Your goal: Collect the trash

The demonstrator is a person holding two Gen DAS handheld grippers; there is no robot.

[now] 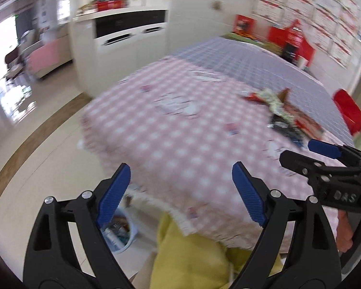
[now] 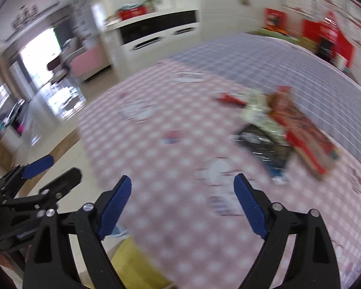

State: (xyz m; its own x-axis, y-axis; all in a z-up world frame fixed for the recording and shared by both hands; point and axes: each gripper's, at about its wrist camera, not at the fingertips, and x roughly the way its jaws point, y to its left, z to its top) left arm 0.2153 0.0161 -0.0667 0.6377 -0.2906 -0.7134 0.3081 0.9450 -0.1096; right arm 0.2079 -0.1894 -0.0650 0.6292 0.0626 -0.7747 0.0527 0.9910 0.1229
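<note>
**Loose wrappers ahead, both grippers empty**

I have the left gripper [image 1: 180, 192] spread wide with nothing between its blue pads, hanging over the near edge of the pink checked tablecloth [image 1: 170, 139]. The right gripper [image 2: 183, 200] is just as wide open and just as empty, over the cloth and pointed toward the far right.

The trash I am after is the pile of wrappers [image 2: 284, 125] lying on the cloth, ahead of and to the right of the right gripper, near where the pink check meets the blue check. From the left wrist view the same pile [image 1: 284, 110] sits well off to the right. Both views are smeared, so I cannot count the pieces; I make out red packets, a pale crumpled piece and a dark foil-like one, overlapping.

I judge all of it to be light, thin and limp, probably slick film that crackles and slides. A flat packet gives the pads little to bite on, so I would go for a raised crumple or a lifted edge. I expect the cloth to bunch if I press down hard.

Below the table edge I see a pale bin [image 1: 122, 231] on the floor with items in it, a likely drop point.
</note>
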